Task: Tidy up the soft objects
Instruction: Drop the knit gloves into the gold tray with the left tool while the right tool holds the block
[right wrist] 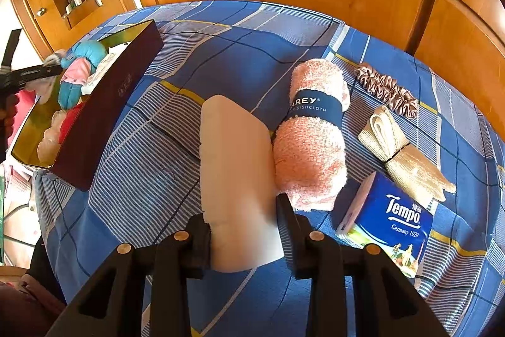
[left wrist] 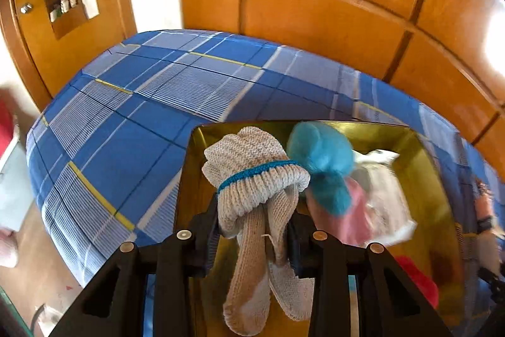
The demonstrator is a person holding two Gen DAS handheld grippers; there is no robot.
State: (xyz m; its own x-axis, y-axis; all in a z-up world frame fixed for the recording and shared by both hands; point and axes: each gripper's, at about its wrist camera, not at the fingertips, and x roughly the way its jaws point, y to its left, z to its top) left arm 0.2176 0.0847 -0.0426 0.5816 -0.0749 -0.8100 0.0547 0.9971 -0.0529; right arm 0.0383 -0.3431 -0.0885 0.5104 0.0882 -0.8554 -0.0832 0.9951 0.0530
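The bed [right wrist: 240, 52], under its blue plaid sheet, carries everything. Near its left edge sits the box [right wrist: 104, 112], gold inside, already piled with soft things. Over that box the left tool [left wrist: 252, 239] is clamped on a bundle of knit gloves [left wrist: 255, 179], fingers dangling. Mid-bed, the right tool [right wrist: 243, 229] squeezes a white roll [right wrist: 235, 166]. Touching that roll's right side lies the pink dishcloth [right wrist: 311, 144]; toward the right edge, the tissue pack [right wrist: 391, 223], the beige strap [right wrist: 407, 157], then the scrunchie band [right wrist: 386, 90].
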